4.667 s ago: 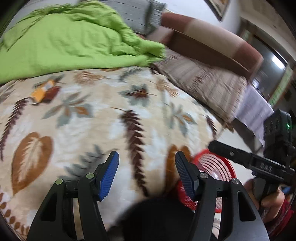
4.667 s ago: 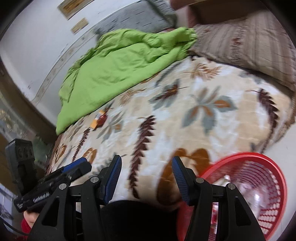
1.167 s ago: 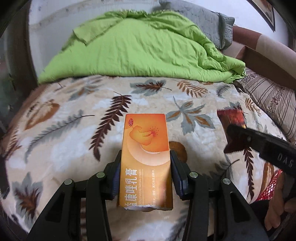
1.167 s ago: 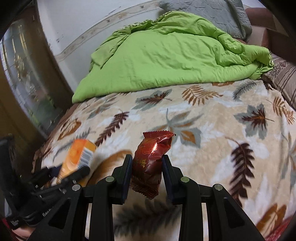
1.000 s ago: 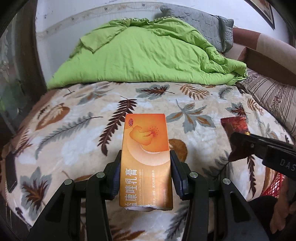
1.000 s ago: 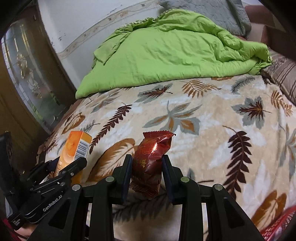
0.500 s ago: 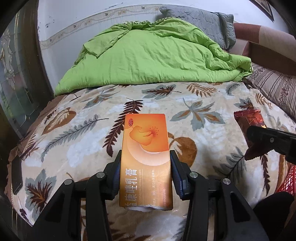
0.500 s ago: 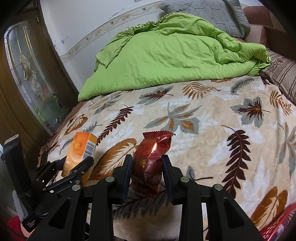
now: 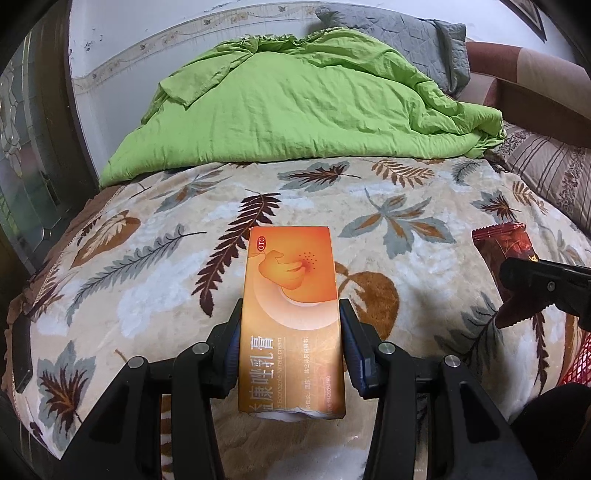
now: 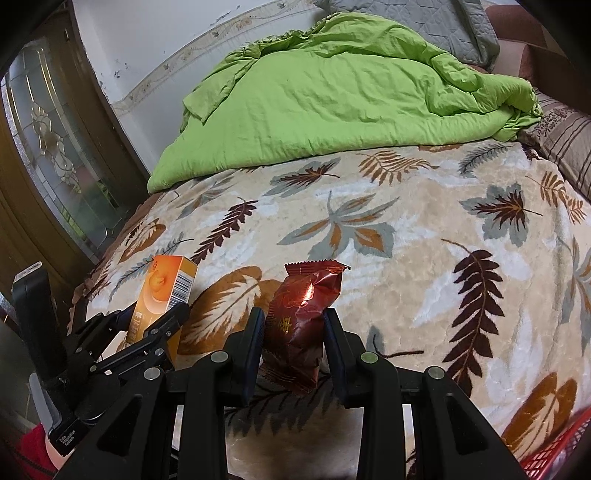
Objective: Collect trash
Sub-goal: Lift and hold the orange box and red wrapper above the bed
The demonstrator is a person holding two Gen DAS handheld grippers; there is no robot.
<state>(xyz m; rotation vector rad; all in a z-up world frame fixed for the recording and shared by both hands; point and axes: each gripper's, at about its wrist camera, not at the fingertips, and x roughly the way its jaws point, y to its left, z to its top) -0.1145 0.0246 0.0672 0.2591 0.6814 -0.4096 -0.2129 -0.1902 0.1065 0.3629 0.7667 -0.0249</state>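
My left gripper (image 9: 291,343) is shut on an orange cream box (image 9: 291,314), held flat above the leaf-patterned blanket (image 9: 147,288). The same box (image 10: 164,291) and the left gripper (image 10: 153,319) show at the lower left of the right wrist view. A dark red snack wrapper (image 10: 301,321) stands upright between the blue pads of my right gripper (image 10: 293,339), which is shut on it. In the left wrist view that wrapper (image 9: 504,245) shows at the right edge, with the right gripper's black finger across it. A red mesh basket (image 10: 554,448) peeks in at the bottom right corner.
A crumpled green quilt (image 9: 303,107) covers the far half of the bed, with a grey pillow (image 9: 402,33) behind it and a striped pillow (image 9: 550,173) at the right. A wooden glass-panelled door (image 10: 48,155) stands at the left. A dark phone (image 9: 20,354) lies at the blanket's left edge.
Earlier both grippers were open over the bed's corner and the basket; now each holds a piece of trash. Over the last second both views pulled back from the bed slightly.
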